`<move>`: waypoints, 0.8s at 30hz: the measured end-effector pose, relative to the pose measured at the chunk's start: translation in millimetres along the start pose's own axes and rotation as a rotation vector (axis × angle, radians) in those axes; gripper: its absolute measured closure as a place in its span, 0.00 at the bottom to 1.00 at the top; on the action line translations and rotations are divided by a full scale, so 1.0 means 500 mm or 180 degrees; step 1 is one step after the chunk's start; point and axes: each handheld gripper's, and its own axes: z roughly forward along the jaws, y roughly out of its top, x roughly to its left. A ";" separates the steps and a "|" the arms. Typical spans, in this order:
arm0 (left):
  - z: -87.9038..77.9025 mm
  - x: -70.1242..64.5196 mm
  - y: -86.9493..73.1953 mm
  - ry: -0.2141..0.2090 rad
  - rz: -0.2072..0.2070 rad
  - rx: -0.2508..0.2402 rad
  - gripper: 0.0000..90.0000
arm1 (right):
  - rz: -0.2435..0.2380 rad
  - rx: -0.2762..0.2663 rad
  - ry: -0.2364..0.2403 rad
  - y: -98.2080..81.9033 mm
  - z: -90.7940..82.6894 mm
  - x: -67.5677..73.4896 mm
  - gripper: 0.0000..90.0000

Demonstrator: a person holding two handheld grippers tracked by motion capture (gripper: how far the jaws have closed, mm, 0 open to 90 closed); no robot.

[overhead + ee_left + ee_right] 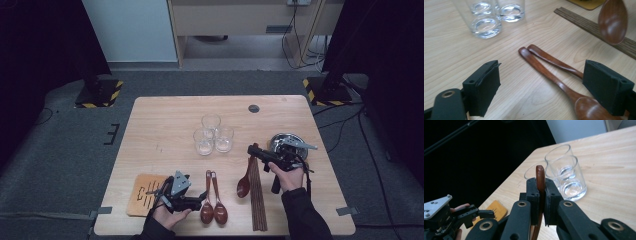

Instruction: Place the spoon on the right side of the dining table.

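Left gripper (200, 201): at the near edge of the table (165, 120), lying level, jaws wide apart with nothing between them; in its own view the pads flank the two spoons without touching them.

Two spoons (213, 200): lying flat just to the right of the left gripper, bowls toward the person, handles meeting at the far ends (a narrow V).

Mat (142, 194): orange-brown, near-left part of the table, partly under the left gripper.

Chopsticks (257, 195): a dark bundle lying lengthwise, right of the two spoons.

Right gripper (251, 149): held above the table right of centre, jaws clamped on the handle of a third spoon.

Held spoon (244, 184): lifted off the table, bowl hanging toward the person beside the chopsticks, handle tip sticking up past the pads (539, 176).

Glasses (213, 134): three clear ones, clustered mid-table and touching, upright, beyond both grippers.

Metal bowl (285, 142): right side, just behind the right hand.
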 end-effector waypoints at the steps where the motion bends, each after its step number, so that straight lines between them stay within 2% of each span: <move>1: -0.001 0.003 -0.002 0.0013 -0.0011 0.0003 0.15 | -0.0016 -0.0018 -0.0010 0.002 -0.002 0.000 0.94; 9: -0.004 0.029 -0.019 0.0089 -0.0069 0.0098 0.16 | -0.0043 -0.0116 -0.0068 0.017 -0.009 -0.001 0.94; 24: 0.029 0.041 -0.041 0.0110 -0.0042 0.0338 0.17 | -0.0139 -0.0307 -0.0211 0.042 -0.021 -0.001 0.94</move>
